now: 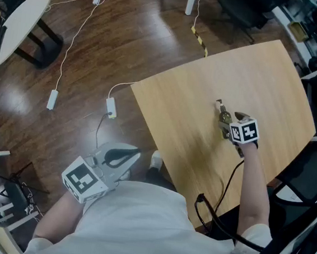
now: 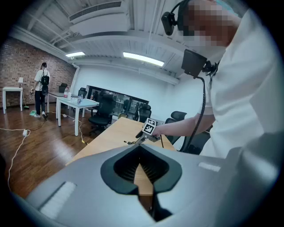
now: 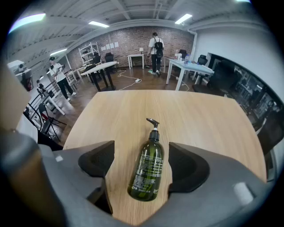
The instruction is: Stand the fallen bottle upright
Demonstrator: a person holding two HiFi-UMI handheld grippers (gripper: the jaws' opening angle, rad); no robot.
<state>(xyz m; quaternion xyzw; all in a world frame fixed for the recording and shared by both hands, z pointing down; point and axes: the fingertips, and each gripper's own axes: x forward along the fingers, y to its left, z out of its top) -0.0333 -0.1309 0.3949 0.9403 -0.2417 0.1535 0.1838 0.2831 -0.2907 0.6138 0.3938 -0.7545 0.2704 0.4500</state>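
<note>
1. Light wood forms the table [image 1: 209, 72], which is set on a dark plank floor; nothing but the task's thing is seen on it.
2. One bottle [image 3: 148, 159], dark green with a pump top, is seen lying on its side near the middle of the table, towards the person's right.
3. The right gripper [image 3: 142, 170] is held low over it with its jaws wide apart, one on each side of the bottle's body. Bare wood shows on both sides, so no contact is judged to be made yet.
4. The bottle's long axis runs straight along the gripper's line of sight: the base lies nearest the gripper, the pump points away.
5. The left gripper [image 1: 116, 158] is held off the table, close to the person's body, with its jaws brought together on nothing. The right one is by far the nearer.
6. Counted: one bottle, one table in use, two grippers.
7. A squeeze on the body, then a tilt that lifts the pump end, is judged to be what comes next.
</note>
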